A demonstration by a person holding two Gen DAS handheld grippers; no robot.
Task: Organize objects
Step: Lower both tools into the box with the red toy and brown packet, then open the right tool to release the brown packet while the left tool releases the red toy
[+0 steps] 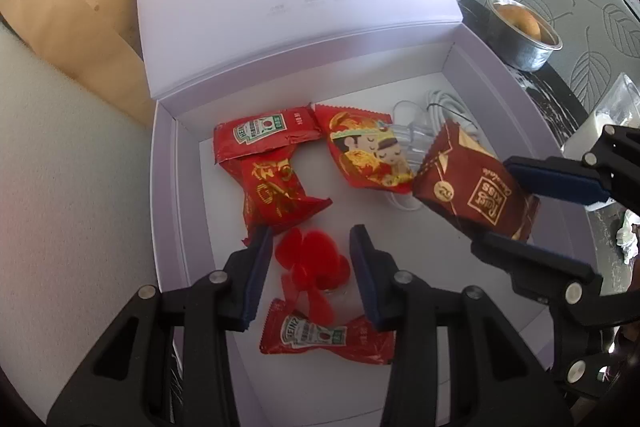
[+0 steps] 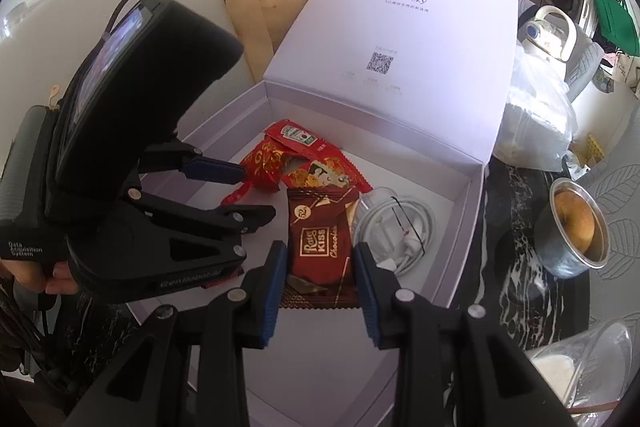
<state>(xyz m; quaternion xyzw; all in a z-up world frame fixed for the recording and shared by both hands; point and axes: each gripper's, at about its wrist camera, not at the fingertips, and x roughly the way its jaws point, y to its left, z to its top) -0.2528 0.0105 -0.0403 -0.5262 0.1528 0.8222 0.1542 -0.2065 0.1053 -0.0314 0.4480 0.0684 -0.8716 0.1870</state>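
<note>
Chocolate packet (image 1: 476, 183) is covering part of the white cable (image 1: 440, 107); ketchup sachet (image 1: 324, 339) is lying partly behind left gripper's fingers (image 1: 370, 283).

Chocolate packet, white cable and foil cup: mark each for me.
Chocolate packet (image 2: 320, 245): right wrist view, on its printed front.
White cable (image 2: 404, 223): right wrist view, on the coiled loops.
Foil cup (image 1: 526, 45): left wrist view, on its outer wall.

Black tongs (image 1: 306, 279) with blue pads (image 2: 272, 291), silver screws (image 1: 218, 278).
</note>
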